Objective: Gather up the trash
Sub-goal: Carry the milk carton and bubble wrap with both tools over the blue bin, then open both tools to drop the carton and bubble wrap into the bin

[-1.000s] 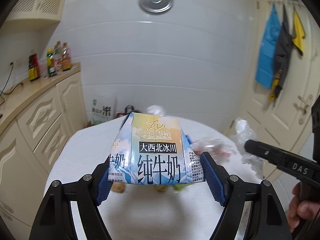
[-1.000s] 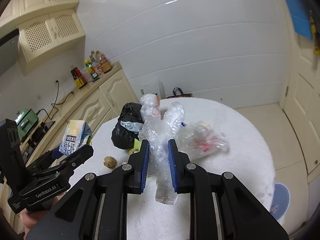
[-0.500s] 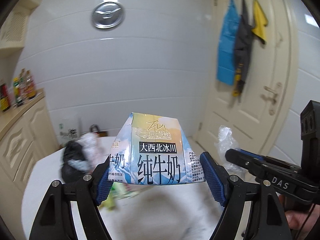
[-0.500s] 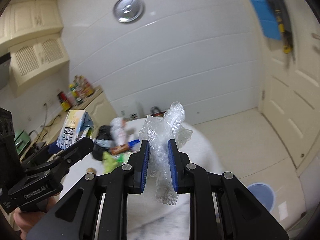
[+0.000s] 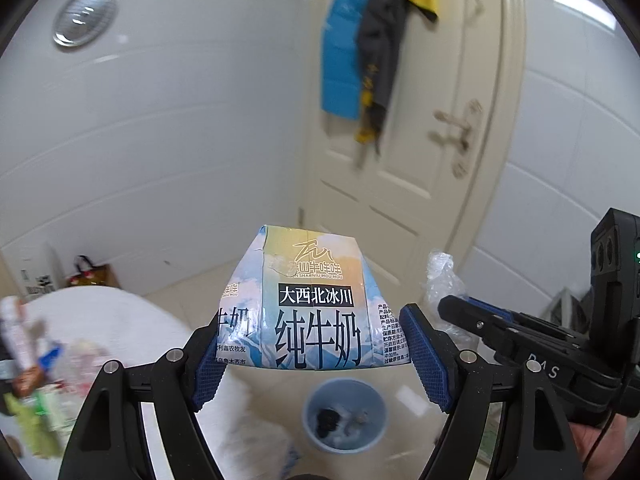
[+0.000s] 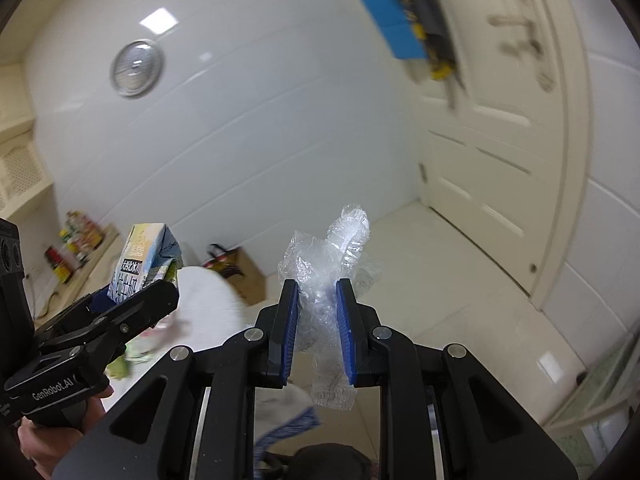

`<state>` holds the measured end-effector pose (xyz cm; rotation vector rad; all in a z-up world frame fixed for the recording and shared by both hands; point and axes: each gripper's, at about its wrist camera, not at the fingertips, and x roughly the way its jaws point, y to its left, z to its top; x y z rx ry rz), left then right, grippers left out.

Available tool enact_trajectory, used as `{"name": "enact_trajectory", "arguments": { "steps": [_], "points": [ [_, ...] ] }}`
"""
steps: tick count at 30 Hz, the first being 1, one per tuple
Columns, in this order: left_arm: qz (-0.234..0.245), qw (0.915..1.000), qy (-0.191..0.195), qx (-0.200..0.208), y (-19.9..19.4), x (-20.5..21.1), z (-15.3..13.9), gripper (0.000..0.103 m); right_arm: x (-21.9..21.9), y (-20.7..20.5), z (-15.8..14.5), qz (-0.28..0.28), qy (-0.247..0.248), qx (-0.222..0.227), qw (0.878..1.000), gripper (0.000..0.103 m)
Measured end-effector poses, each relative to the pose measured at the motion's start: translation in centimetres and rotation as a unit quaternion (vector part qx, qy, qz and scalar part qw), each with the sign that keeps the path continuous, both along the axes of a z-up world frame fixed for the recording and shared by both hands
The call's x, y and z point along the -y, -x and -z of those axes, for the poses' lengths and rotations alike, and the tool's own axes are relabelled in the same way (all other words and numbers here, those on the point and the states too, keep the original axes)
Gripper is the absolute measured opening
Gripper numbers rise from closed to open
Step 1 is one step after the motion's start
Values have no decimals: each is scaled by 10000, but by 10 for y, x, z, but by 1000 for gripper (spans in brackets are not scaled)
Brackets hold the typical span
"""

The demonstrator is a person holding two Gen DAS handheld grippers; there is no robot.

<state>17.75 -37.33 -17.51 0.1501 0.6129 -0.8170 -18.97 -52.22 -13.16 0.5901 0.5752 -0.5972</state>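
Left tool clamps dented blue-white milk carton; right tool pinches crumpled clear plastic wrap, above blue bin.

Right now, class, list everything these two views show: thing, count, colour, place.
milk carton: one, blue and white, held in the left tongs
crumpled plastic wrap: one, clear, pinched in the right tongs
waste bin: one, blue, on the floor below the carton, some trash inside
table: one, white cloth, lower left
leftover trash: several blurred pieces, mixed colours, on the table
door: one, cream, behind
hanging cloths: three, blue, grey, yellow, on the door
round metal disc: one, silver, on the wall
left tongs: one, black with blue pads
right tongs: one, black with blue pads
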Motion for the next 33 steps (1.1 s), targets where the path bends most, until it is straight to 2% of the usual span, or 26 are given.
{"name": "enact_trajectory", "arguments": {
  "steps": [8, 11, 16, 18, 21, 23, 24, 25, 28, 31, 33],
  "points": [
    [553, 9932, -650, -796, -49, 75, 63, 76, 67, 22, 76, 486, -693, -463, 9953, 19],
    [660, 9874, -935, -1095, -66, 91, 94, 76, 91, 24, 114, 581, -1030, -679, 9907, 19],
    [782, 9773, -1350, -1435, -99, 137, 121, 75, 116, 25, 172, 700, -1527, -951, 9812, 19],
    [812, 9715, -1561, -1586, -112, 144, 136, 67, 124, 25, 191, 739, -1715, -1035, 9769, 19],
    [888, 9624, -1836, -1796, -124, 159, 151, 69, 131, 28, 214, 805, -1920, -1175, 9710, 23],
    [878, 9597, -1970, -1800, -133, 164, 157, 74, 133, 31, 226, 890, -2005, -1266, 9674, 26],
    [843, 9598, -2007, -1769, -137, 166, 158, 81, 135, 32, 231, 938, -2041, -1295, 9658, 35],
    [796, 9604, -2014, -1752, -141, 165, 157, 84, 132, 33, 232, 980, -2081, -1292, 9646, 52],
    [689, 9629, -2015, -1658, -149, 163, 152, 90, 133, 40, 238, 1151, -2138, -1242, 9621, 86],
    [530, 9665, -2025, -1488, -155, 165, 144, 97, 132, 46, 241, 1252, -2158, -1214, 9607, 98],
    [453, 9682, -2005, -1423, -159, 159, 137, 100, 129, 50, 239, 1355, -2125, -1233, 9598, 103]
  ]
}}
